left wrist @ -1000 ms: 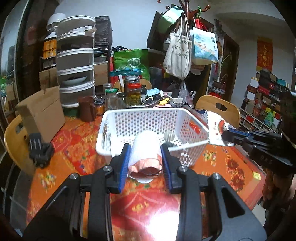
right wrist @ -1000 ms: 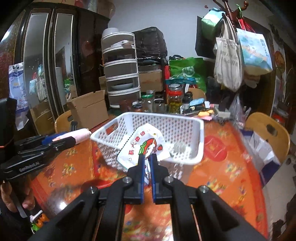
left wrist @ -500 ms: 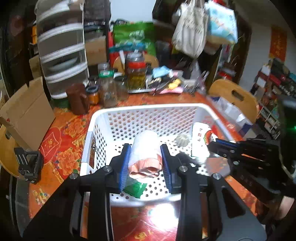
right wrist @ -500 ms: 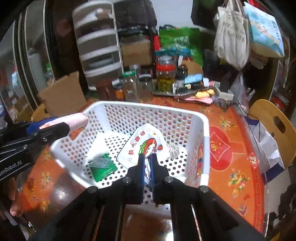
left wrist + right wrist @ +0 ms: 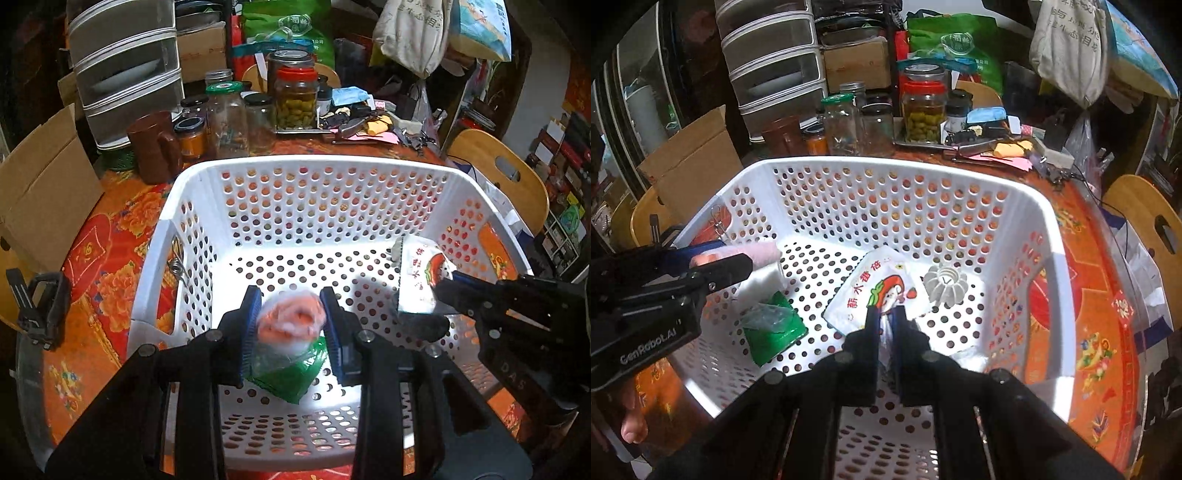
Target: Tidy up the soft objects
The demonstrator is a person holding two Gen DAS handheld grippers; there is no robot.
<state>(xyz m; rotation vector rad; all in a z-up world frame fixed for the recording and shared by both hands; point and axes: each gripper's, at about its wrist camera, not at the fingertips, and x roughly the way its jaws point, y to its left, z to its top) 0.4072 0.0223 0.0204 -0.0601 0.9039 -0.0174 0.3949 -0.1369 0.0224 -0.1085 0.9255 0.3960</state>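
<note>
A white perforated basket (image 5: 306, 168) (image 5: 1023, 199) stands on the red flowered table. My left gripper (image 5: 291, 319) is shut on a pink and white soft roll (image 5: 291, 319), held inside the basket just above a green packet (image 5: 291, 373). The roll also shows in the right wrist view (image 5: 753, 256), above the green packet (image 5: 775, 332). My right gripper (image 5: 885, 325) is shut on a white packet with a cartoon girl (image 5: 875, 291), low over the basket floor; the packet also shows in the left wrist view (image 5: 419, 273). A white fluted cap (image 5: 945, 282) lies beside the packet.
Glass jars (image 5: 295, 99), a brown mug (image 5: 155, 151) and stacked grey drawers (image 5: 125, 66) crowd the table behind the basket. A cardboard box (image 5: 40, 192) stands at the left. Wooden chairs (image 5: 506, 184) stand around the table. A metal clip (image 5: 177, 267) hangs on the basket's left wall.
Both grippers have moved forward and down into the basket with their objects. The roll now hangs over the green packet, and the cartoon packet is near the basket floor.
</note>
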